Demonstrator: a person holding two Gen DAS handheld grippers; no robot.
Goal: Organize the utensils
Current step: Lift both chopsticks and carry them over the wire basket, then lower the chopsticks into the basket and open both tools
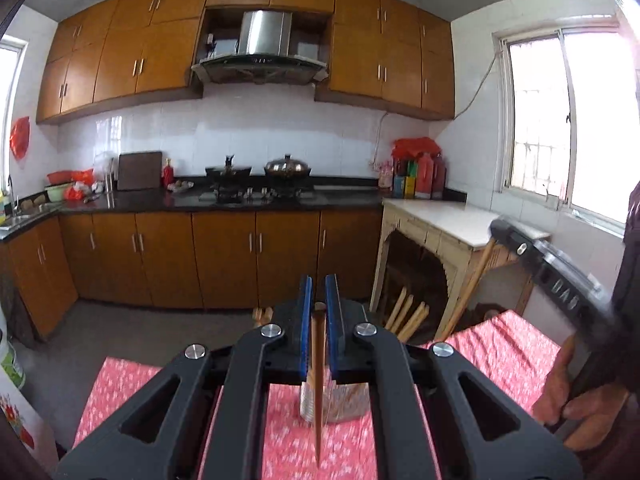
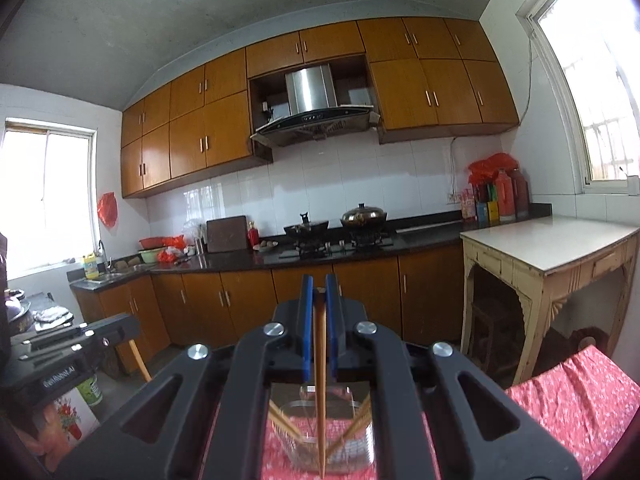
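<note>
1. We see the worktop (image 1: 500,344) under a red floral cloth.
2. A clear container (image 2: 352,444) stands on it, chopsticks leaning inside.
3. Our left gripper (image 1: 319,300) is clamped on a dark chopstick (image 1: 318,392), held above the worktop.
4. Our right gripper (image 2: 319,300) pinches a lighter chopstick (image 2: 320,400) hanging over the container.

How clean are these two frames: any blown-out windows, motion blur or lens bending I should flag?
Left wrist view: the right-hand window is blown out, the right gripper at the edge is motion-smeared, and the red tablecloth print is blurred. Right wrist view: both windows glare white, the cabinets bow strongly from the fisheye, and the chopstick in the jaws stays fairly sharp.
</note>
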